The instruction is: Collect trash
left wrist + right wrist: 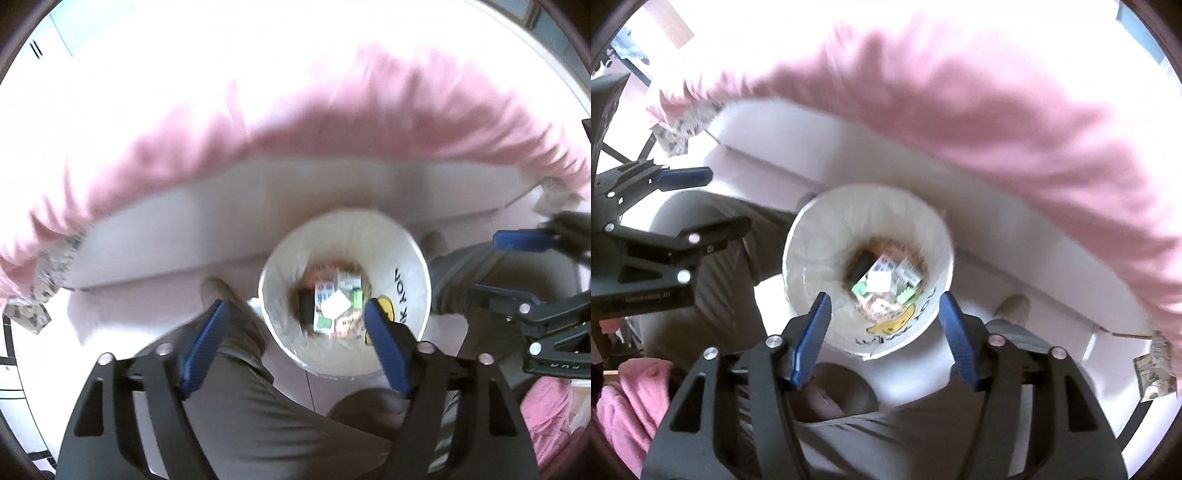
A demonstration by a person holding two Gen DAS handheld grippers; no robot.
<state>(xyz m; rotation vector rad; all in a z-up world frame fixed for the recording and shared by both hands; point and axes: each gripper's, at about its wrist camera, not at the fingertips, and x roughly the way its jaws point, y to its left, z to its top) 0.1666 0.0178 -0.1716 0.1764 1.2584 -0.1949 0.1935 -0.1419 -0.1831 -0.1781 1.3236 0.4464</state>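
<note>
Both cameras look almost straight down into a white bin [345, 229] standing on the pale floor [122, 306]. It has a clear bag inside and black letters and a yellow face on its wall. At the bottom lies the trash [332, 306] — small boxes and wrappers in white, green, red and black, all mixed in a heap.

The left gripper [295, 347] hangs above the bin with its blue fingers [201, 347] spread wide apart, and nothing is between them. The right gripper [884, 338] hangs above the bin too, fingers apart and holding nothing. Each gripper also shows at the side of the other's view.

The person's legs in grey trousers [258, 417] stand close to the bin, one shoe [218, 291] on each side of it.

Behind the bin is a bed with a white side [258, 192] and a pink cover [332, 122] hanging over its edge — all of it blurry. Bright light washes out the top of both views.
</note>
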